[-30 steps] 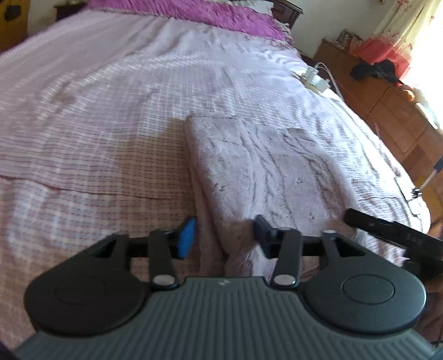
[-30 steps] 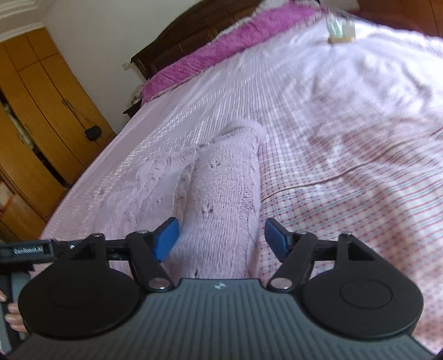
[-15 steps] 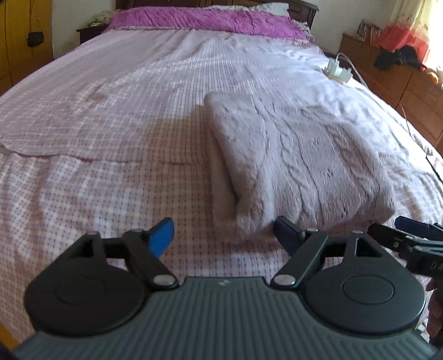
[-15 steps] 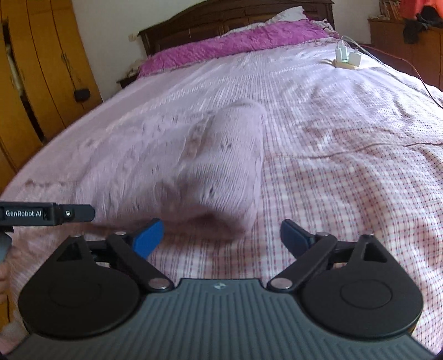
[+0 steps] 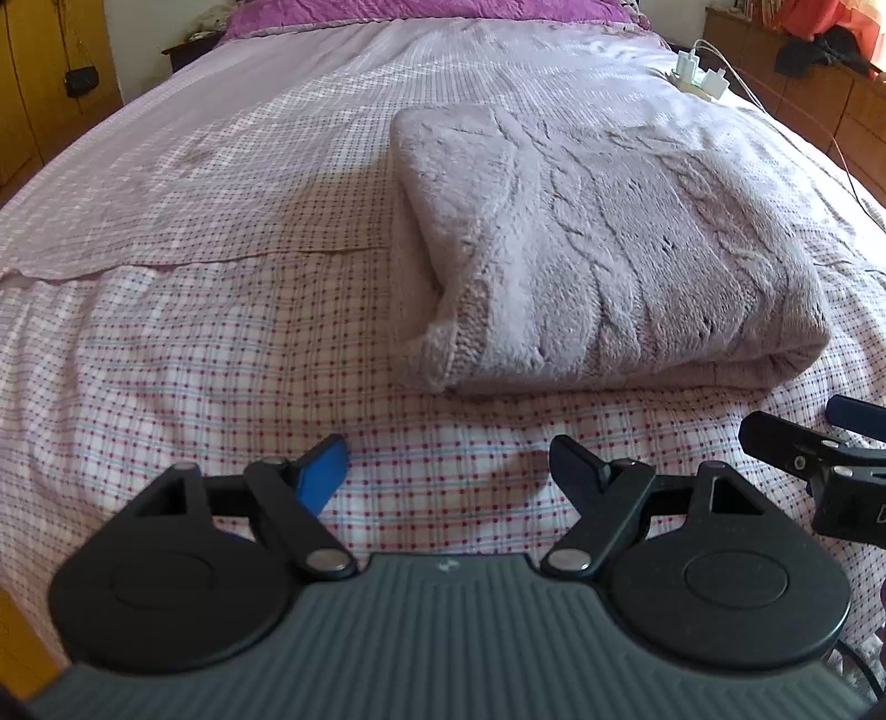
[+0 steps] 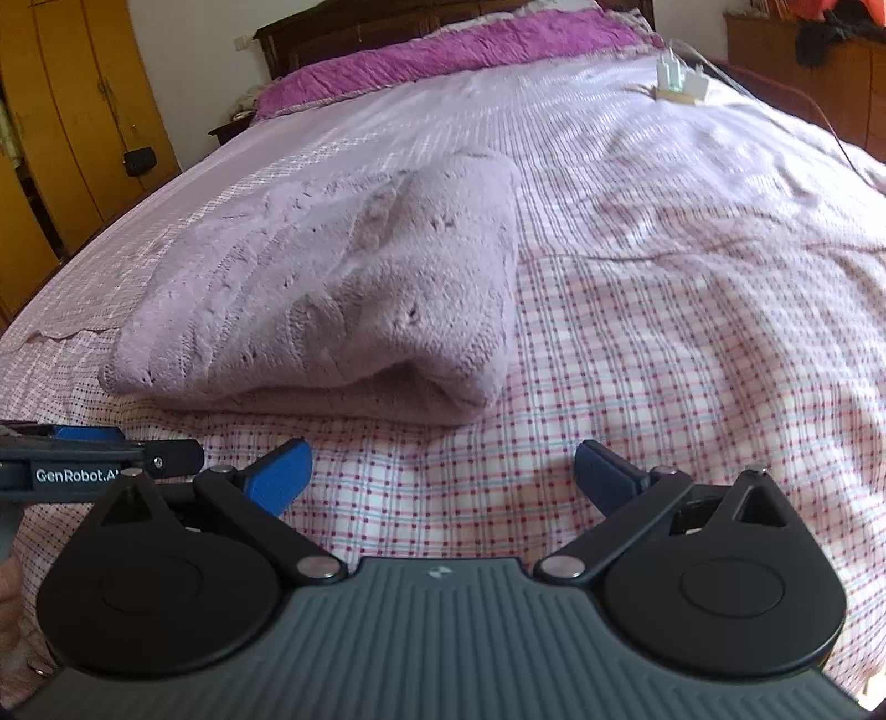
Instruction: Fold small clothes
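On the checked bedspread (image 5: 221,354), folded lilac sweater (image 5: 598,249), both jaws apart, empty; right view alone shows headboard (image 6: 387,27)

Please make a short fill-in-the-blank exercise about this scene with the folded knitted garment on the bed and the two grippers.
1. The folded lilac knitted garment lies on a checked ____.
2. Nothing is between the fingers of the left gripper; its jaws stand ____.
3. The right gripper holds ____.
4. The pads on the fingertips are coloured ____.

Missing words: bedsheet; open; nothing; blue
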`<state>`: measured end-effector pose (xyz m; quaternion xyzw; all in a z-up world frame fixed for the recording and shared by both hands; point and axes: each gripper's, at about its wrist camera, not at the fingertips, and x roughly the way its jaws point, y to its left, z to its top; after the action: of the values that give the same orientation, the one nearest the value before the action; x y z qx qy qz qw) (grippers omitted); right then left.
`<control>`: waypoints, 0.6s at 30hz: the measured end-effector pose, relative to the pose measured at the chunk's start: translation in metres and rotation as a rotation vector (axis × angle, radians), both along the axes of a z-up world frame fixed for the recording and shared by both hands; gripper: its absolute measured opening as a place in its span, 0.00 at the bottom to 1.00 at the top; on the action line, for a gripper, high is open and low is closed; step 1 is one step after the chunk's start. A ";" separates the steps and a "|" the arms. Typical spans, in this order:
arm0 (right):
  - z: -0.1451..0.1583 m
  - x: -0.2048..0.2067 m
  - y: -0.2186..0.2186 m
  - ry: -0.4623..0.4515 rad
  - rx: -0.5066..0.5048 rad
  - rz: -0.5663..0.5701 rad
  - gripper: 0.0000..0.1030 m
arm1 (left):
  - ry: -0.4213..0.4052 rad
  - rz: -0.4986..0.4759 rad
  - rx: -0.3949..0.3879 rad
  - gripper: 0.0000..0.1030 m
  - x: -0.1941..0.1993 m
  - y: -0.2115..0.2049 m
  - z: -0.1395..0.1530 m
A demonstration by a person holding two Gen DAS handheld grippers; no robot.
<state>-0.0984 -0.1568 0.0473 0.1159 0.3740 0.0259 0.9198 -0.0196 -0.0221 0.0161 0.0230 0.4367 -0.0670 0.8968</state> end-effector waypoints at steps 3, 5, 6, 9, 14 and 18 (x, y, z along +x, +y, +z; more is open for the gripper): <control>0.000 -0.001 -0.001 0.003 0.006 -0.005 1.00 | 0.000 0.002 0.007 0.79 -0.001 -0.002 0.000; 0.000 -0.001 -0.001 0.004 0.006 -0.005 1.00 | 0.002 0.005 0.007 0.79 -0.002 -0.001 0.000; 0.000 -0.001 -0.001 0.004 0.007 -0.006 1.00 | 0.003 0.005 0.008 0.79 -0.002 -0.001 0.000; 0.000 -0.002 -0.001 0.006 0.010 -0.008 1.00 | 0.005 0.006 0.010 0.79 -0.002 -0.001 -0.001; 0.000 -0.001 0.000 0.009 0.010 -0.007 1.00 | 0.004 0.002 0.008 0.79 -0.002 -0.002 -0.002; 0.000 -0.002 0.001 0.010 0.010 -0.007 1.00 | 0.004 -0.001 0.008 0.79 -0.004 -0.003 -0.002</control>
<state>-0.1001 -0.1554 0.0472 0.1220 0.3783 0.0240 0.9173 -0.0234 -0.0252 0.0140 0.0267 0.4387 -0.0660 0.8958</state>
